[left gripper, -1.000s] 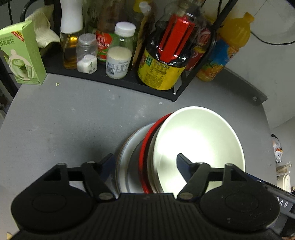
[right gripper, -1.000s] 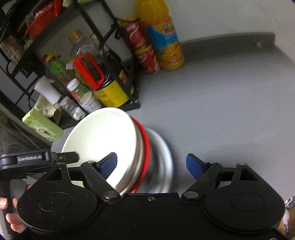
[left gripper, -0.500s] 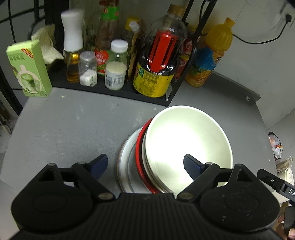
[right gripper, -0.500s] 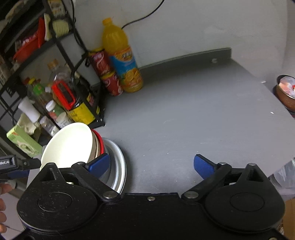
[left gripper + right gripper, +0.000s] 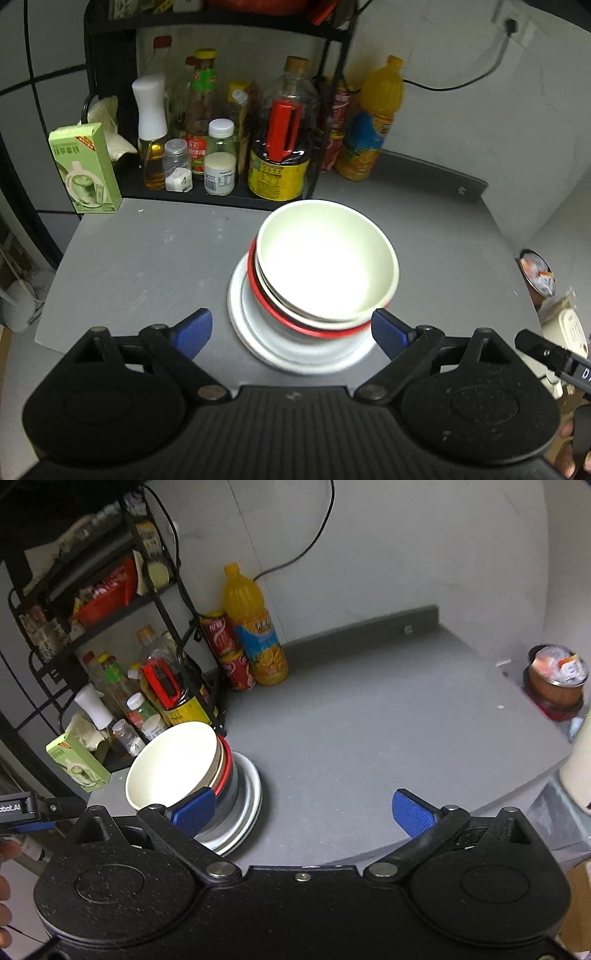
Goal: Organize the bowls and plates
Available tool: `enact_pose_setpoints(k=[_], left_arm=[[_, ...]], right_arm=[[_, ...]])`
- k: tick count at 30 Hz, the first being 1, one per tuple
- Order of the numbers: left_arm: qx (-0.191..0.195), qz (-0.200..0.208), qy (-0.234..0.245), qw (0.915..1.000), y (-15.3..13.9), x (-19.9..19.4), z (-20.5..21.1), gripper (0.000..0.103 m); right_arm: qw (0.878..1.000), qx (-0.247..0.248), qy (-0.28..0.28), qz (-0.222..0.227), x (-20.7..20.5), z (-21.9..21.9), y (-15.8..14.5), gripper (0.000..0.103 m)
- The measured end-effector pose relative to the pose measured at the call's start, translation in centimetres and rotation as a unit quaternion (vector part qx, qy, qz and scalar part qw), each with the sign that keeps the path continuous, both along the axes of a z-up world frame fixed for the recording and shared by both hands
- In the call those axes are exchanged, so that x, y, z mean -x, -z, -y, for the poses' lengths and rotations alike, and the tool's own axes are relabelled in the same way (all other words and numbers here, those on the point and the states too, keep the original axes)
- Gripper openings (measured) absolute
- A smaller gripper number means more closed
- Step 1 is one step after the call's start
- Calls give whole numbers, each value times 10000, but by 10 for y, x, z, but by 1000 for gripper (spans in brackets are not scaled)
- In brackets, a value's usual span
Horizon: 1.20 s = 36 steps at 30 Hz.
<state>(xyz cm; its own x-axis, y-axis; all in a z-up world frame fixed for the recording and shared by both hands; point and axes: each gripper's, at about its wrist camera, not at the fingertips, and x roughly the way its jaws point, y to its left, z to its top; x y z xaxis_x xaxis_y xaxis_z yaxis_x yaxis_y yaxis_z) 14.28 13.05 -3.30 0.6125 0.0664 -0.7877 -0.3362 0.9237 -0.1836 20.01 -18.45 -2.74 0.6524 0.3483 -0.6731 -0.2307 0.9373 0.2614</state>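
A stack of dishes is sitting on the grey counter, near its left side and just in front of the black rack of bottles. At the bottom a white plate is lying flat; on it a red-rimmed bowl is standing, and a cream bowl is nesting in the top, leaning slightly off centre. The left claw is hovering over the near edge of the stack with its blue pads spread to either side of the dishes; its jaws are opening and are pressing on nothing. The right claw is hanging over bare counter to the right of the stack, its jaws opening too, with nothing between them; its left pad is overlapping the stack in the right wrist view, but whether it is touching cannot be told. A green carton is standing at the rack's left end. An orange juice bottle and red cans are standing against the wall beyond the rack. A brown bowl with wrappers in it is sitting past the counter's far right edge.
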Motion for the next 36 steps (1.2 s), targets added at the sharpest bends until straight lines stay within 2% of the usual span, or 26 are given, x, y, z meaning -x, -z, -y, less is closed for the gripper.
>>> enact_pose_setpoints(k=[8, 19, 29, 36], left_arm=[[-115, 280, 268, 9992, -23, 48, 27, 93], [-294, 491, 513, 9970, -39, 100, 50, 97], [-428, 671, 680, 9945, -47, 141, 59, 102], [-431, 730, 752, 9936, -50, 164, 59, 102]], right_arm=[[9996, 91, 140, 246, 46, 22, -20, 103], [9985, 87, 185, 502, 91, 34, -39, 103], [9979, 30, 180, 614, 124, 31, -50, 103], [9971, 183, 77, 741, 150, 21, -54, 103]])
